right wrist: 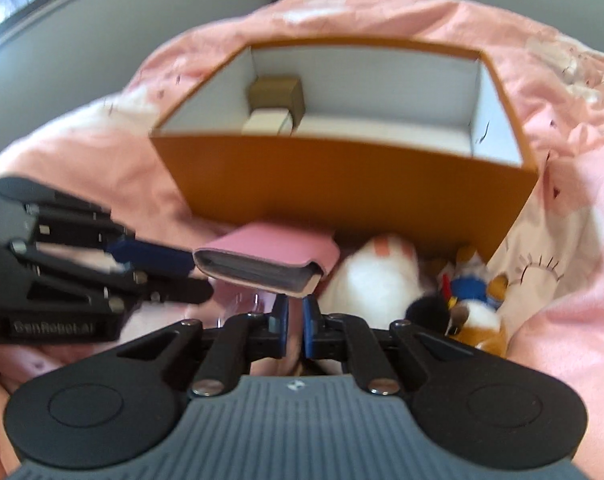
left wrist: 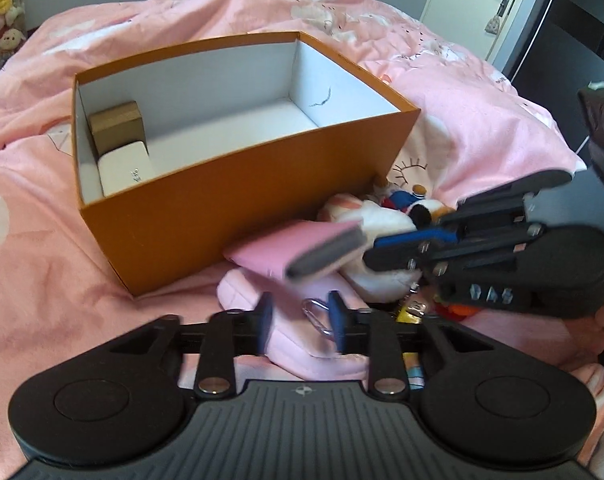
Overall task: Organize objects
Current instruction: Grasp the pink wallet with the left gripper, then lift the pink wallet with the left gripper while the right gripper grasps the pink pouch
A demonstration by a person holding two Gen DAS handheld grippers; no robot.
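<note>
Your right tongs point(right wrist: 295, 322): fingers nearly closed, narrow gap. Your left tongs point(left wrist: 299, 322): fingers parted, level, pointing forward.

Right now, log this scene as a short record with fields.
surface: pink bedspread
container: orange box, open top, on the bed
inside box: brown box and white box at one end
right tongs: shut on pink case, lifted in front of the box
left tongs: open, holding nothing
still outside: plush toys
</note>
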